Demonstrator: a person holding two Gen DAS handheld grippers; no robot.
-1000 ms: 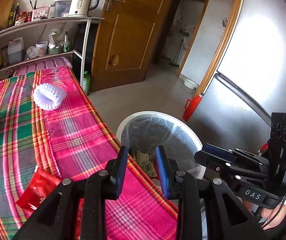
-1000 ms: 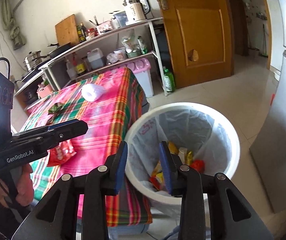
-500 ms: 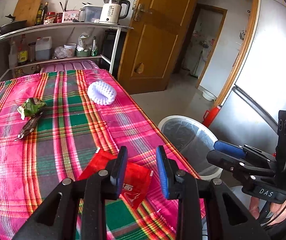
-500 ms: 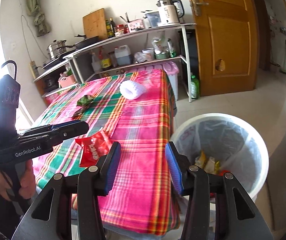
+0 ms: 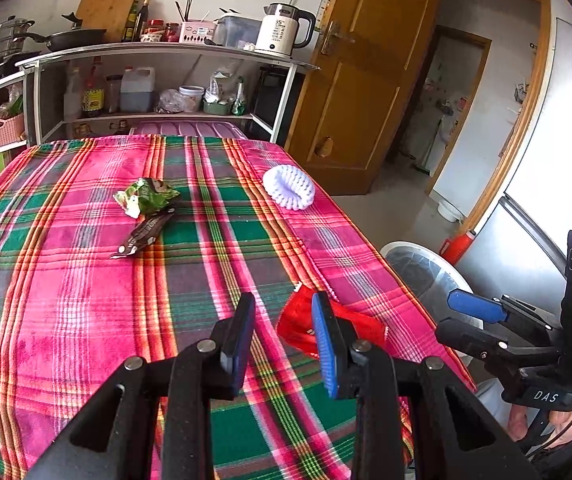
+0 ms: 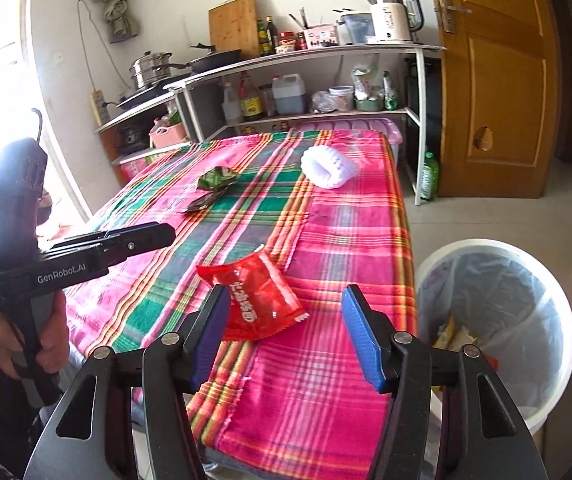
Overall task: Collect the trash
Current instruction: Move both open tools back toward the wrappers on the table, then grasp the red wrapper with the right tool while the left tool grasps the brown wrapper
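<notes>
The left gripper [image 5: 284,338] is held with its jaws parted and empty above the plaid tablecloth [image 5: 86,300]. The right gripper [image 6: 286,332] is spread wider, likewise empty. A red wrapper [image 6: 256,300] is seen lying flat at lower centre of the right wrist view, near the cloth's right edge (partly hidden by one finger in the left wrist view). A green wrapper [image 5: 148,196] and a brown wrapper [image 5: 144,234] lie mid-table, well apart from it. A lined white bin [image 6: 557,320] stands just beside the table edge.
</notes>
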